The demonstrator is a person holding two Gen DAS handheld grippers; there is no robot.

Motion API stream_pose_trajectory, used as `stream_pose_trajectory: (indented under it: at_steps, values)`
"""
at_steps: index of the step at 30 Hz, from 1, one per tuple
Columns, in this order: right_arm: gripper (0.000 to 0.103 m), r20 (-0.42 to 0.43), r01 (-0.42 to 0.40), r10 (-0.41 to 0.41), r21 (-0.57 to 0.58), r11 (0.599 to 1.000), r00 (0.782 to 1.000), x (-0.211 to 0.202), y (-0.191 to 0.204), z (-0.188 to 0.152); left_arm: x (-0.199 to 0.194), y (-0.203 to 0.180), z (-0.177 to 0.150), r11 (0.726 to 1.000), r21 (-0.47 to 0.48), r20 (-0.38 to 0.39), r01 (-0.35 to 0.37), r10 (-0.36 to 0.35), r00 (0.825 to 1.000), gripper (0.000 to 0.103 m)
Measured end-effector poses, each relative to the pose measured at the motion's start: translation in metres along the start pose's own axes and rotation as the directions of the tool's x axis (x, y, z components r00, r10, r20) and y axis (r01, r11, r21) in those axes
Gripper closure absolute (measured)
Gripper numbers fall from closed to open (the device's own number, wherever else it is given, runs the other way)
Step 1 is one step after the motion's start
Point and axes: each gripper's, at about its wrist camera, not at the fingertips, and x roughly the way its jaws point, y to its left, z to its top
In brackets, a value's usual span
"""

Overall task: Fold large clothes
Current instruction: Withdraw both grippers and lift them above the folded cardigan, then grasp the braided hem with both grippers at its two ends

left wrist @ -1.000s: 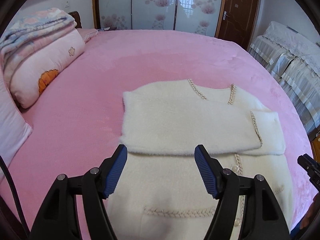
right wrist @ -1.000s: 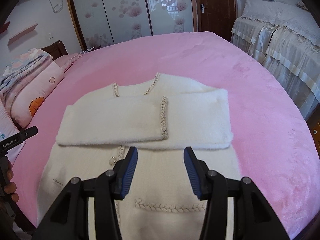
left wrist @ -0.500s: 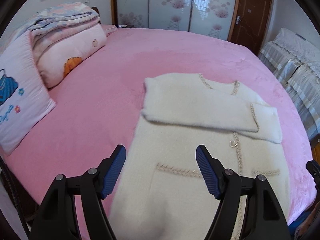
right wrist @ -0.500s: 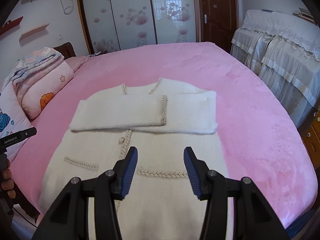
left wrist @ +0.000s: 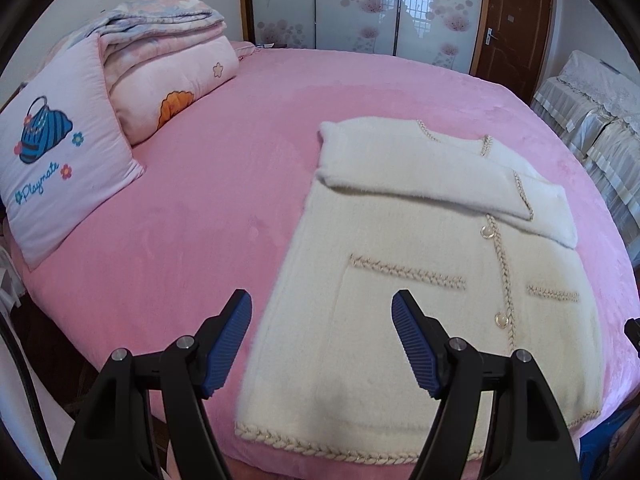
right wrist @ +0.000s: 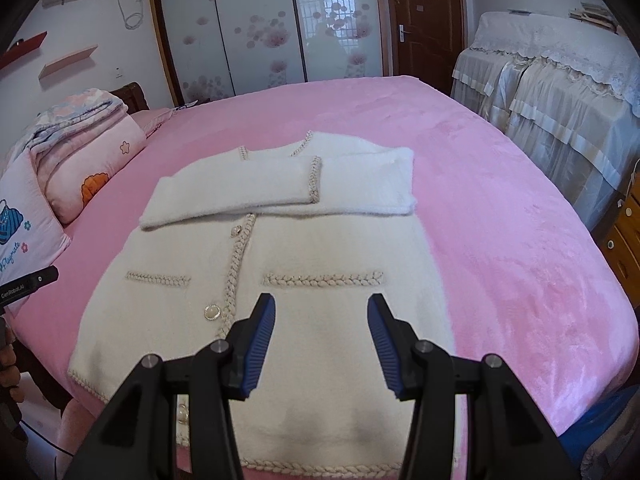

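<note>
Both sleeves folded across chest of cream cardigan, flat on pink bed, collar far, hem nearest edge. Left tongs and right tongs open, empty, above hem.

The cardigan lies flat on the bed, hem at the near edge, both sleeves folded across its chest. Pillows and a folded quilt sit at the bed's left end. A wardrobe stands behind, covered furniture to the right.
</note>
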Motion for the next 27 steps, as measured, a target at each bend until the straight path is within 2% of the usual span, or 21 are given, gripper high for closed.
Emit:
stream_pose_trajectory:
  at_steps: [8,13,20,27]
  values:
    - [0.055,-0.038,0.032,-0.032,0.006,0.999,0.999,0.002,-0.006,-0.024,0.011,0.012,-0.041,0.998,0.045,-0.048,-0.039,0.041,0.998,0.032]
    - [0.055,-0.070,0.049,-0.049,-0.007,0.999,0.996,0.010,-0.010,-0.032,0.030,0.030,-0.067,0.999,0.029,-0.142,-0.040,0.044,0.989,0.032]
    - [0.055,-0.129,0.049,-0.049,-0.004,0.999,0.990,0.019,-0.019,-0.048,0.060,0.064,-0.093,0.998,-0.067,-0.244,0.001,-0.017,0.970,0.032]
    - [0.055,-0.166,0.037,-0.035,0.012,0.999,0.986,0.023,-0.033,-0.059,0.079,0.105,-0.113,0.969,-0.222,-0.262,0.112,-0.170,0.950,0.032]
